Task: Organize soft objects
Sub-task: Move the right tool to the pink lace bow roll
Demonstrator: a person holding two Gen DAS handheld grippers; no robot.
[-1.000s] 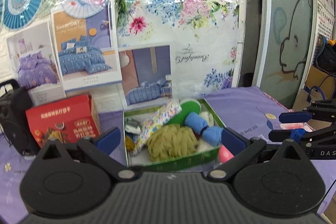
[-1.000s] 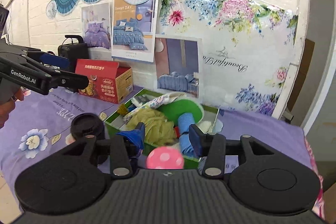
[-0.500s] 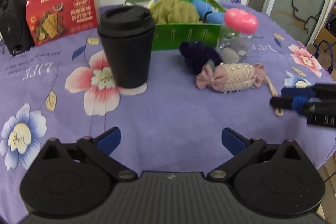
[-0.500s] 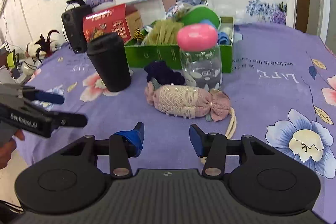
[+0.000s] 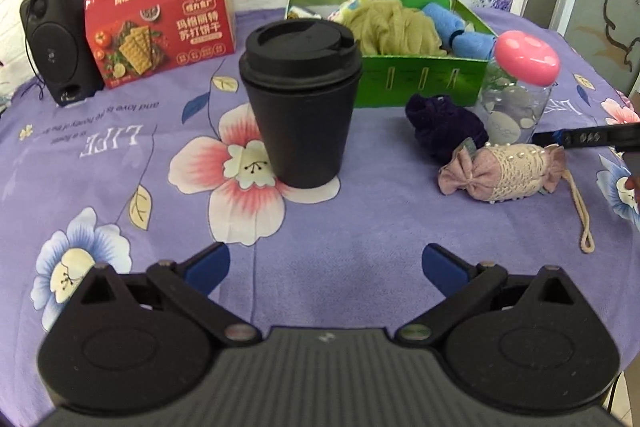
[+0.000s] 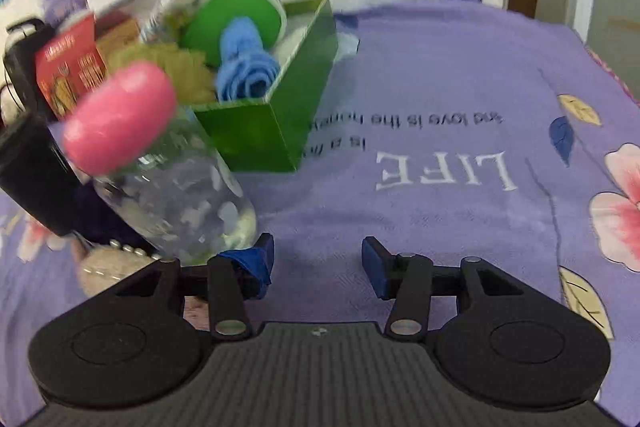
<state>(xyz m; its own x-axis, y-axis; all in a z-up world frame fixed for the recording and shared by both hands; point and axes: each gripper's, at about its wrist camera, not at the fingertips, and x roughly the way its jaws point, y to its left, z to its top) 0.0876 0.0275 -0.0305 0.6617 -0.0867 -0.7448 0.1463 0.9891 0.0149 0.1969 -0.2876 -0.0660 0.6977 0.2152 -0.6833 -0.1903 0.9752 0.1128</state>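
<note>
A green box [image 5: 420, 75] at the table's back holds soft things: an olive pouf [image 5: 390, 27], a blue roll [image 5: 456, 31] and a floral cloth. A purple scrunchie [image 5: 444, 125] and a pink candy-shaped pouch [image 5: 500, 173] with a cord lie in front of it. My left gripper [image 5: 324, 265] is open and empty, low over the near table. My right gripper [image 6: 318, 261] is open and empty, just right of the pouch [image 6: 104, 267]; its fingers [image 5: 588, 137] show at the left wrist view's right edge. The box [image 6: 272, 131] shows blurred there.
A black lidded cup [image 5: 300, 99] stands mid-table. A clear jar with a pink lid [image 5: 520, 87] stands by the box; it also shows in the right wrist view [image 6: 160, 179]. A red cracker box [image 5: 160, 27] and a black speaker [image 5: 56, 31] stand back left.
Both grippers have tilted down and dropped toward the table. The right gripper has moved in close beside the jar and the pink pouch. Both stay open.
</note>
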